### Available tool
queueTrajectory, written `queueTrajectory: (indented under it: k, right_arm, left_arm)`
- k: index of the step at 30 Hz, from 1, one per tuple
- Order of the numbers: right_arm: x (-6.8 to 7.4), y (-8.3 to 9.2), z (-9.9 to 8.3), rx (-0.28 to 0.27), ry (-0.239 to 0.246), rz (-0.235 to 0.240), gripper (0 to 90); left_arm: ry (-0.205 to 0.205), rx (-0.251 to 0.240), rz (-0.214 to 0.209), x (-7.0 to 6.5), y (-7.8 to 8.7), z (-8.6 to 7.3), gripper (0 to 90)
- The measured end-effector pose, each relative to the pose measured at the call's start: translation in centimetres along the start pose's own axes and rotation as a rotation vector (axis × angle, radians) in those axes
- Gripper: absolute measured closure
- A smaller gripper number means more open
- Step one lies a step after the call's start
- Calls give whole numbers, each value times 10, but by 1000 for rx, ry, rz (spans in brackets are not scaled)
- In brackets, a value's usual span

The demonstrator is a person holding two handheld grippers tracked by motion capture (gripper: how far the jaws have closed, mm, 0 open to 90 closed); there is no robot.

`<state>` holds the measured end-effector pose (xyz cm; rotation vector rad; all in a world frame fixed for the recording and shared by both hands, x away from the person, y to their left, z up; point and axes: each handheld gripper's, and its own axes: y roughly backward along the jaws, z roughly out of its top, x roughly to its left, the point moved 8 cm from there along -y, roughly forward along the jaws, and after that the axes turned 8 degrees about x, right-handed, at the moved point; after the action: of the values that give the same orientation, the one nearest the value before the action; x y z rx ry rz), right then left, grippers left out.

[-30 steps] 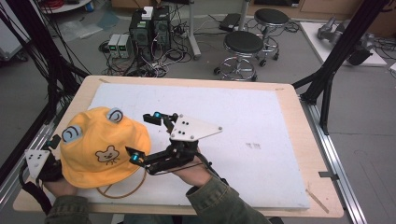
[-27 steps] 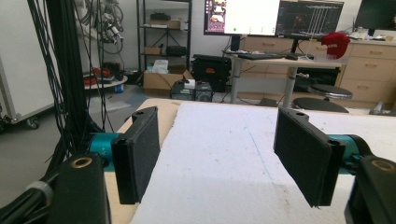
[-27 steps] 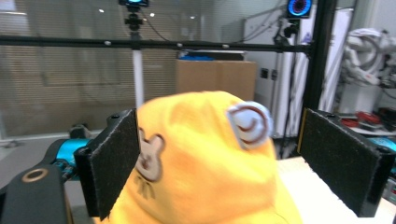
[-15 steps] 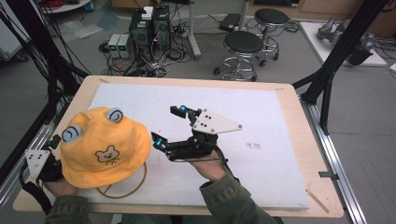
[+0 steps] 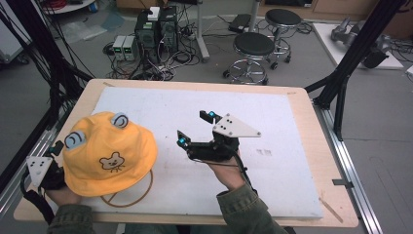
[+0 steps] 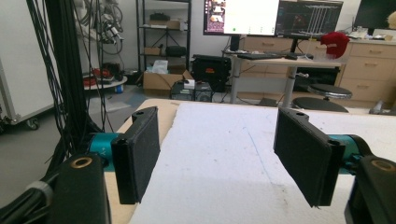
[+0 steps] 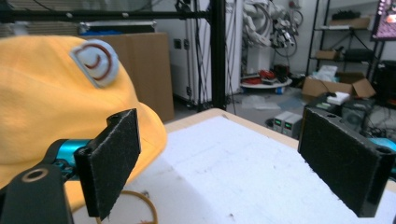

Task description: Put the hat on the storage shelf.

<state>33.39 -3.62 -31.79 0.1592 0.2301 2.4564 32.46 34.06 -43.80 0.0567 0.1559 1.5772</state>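
grey floor [image 5: 380, 122] strewn with cables; two black stools [image 5: 253, 46] beyond the table; monitors [image 6: 273, 17] on a desk [image 6: 280, 58].

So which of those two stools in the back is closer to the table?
The larger-looking round black stool, standing just beyond the table's far edge; the other black stool sits farther back to its right.
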Motion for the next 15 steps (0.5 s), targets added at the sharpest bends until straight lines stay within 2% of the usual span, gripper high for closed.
queueTrajectory:
  k: [12, 15]
  right_arm:
    - [-14, 6, -19, 38, -12, -77, 119]
    - [-20, 12, -24, 51, -6, -116, 118]
  left_arm:
    - [-6, 2, -3, -2, 1, -1, 316]
    - [-12, 6, -6, -3, 1, -2, 316]
